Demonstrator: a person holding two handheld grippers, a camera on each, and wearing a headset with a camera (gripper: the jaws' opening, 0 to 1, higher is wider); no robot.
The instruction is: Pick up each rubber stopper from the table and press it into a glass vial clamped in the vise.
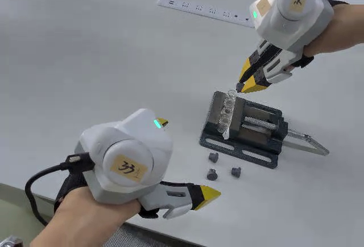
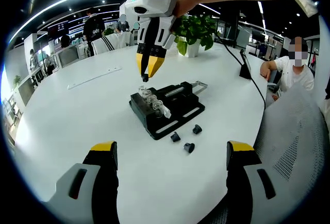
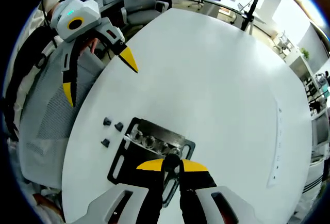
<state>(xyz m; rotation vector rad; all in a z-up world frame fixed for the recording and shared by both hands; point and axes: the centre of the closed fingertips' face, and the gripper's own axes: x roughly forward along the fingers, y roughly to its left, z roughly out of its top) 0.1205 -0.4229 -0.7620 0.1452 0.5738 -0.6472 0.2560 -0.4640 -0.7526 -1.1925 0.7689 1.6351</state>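
Three loose stoppers (image 1: 212, 174) lie on the white table (image 1: 85, 59) just beside the vise (image 1: 259, 136). A fourth stopper (image 1: 239, 86), largely hidden by the yellow tips, is pinched in the right gripper (image 1: 243, 86) above the far end of the row of glass vials (image 1: 226, 113) clamped in the vise. Contact with a vial mouth unclear. Vial count hard to read through the glass. Left gripper (image 2: 171, 149): jaws spread wide, empty, well apart from the vise.
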